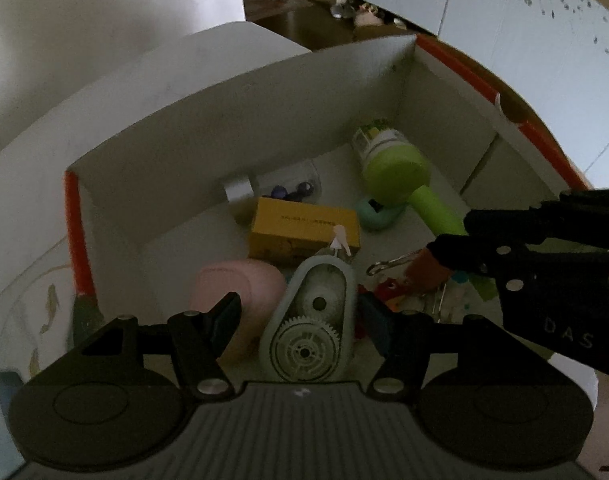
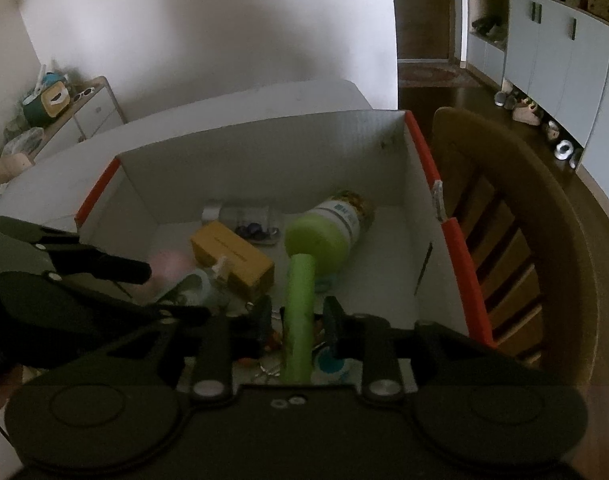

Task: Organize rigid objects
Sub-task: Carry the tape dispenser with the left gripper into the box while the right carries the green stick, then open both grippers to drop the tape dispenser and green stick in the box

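Note:
A white cardboard box with orange edges [image 1: 232, 128] [image 2: 264, 148] holds the objects. My left gripper [image 1: 300, 316] is open, its fingers on either side of a grey-green correction tape dispenser [image 1: 310, 328] lying in the box. My right gripper [image 2: 298, 320] is open, its fingers on either side of the handle of a green handheld fan [image 2: 302, 304] [image 1: 400, 184], with gaps. In the left wrist view the right gripper [image 1: 456, 244] reaches in from the right.
In the box lie a yellow carton [image 1: 304, 232] [image 2: 232, 256], a pink case [image 1: 236, 292], a clear jar with dark beads [image 1: 288, 190] [image 2: 248, 222], a bottle [image 2: 344, 212], a teal ring [image 1: 378, 216] and small clips and toys [image 1: 392, 296]. A wooden chair [image 2: 504, 220] stands right.

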`<state>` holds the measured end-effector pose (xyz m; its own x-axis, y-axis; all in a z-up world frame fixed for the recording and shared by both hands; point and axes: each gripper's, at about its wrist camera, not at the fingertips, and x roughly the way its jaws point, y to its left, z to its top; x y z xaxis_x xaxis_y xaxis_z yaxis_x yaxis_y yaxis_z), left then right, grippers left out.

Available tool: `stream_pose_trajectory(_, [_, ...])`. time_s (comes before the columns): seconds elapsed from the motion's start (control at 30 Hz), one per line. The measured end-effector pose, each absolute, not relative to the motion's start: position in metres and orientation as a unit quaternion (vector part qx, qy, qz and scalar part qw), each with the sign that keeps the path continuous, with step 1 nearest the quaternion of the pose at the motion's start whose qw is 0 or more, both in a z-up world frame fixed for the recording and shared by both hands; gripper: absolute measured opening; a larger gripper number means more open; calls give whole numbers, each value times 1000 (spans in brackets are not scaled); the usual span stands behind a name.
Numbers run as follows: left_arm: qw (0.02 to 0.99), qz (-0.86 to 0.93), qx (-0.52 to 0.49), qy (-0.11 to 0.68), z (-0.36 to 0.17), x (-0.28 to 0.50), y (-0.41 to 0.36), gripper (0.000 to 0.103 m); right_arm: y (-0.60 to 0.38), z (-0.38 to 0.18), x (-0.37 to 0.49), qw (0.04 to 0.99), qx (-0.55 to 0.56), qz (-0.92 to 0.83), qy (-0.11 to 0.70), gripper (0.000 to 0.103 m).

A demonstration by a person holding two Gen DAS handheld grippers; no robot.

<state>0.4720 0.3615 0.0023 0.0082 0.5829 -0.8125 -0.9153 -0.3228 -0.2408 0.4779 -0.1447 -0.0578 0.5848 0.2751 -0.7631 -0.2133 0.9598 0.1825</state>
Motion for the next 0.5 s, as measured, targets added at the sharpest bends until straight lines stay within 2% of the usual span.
stream_pose_trajectory(0.5, [577, 705, -398, 108, 28, 465, 309, 67, -124, -22, 442, 904, 32, 135, 405, 40])
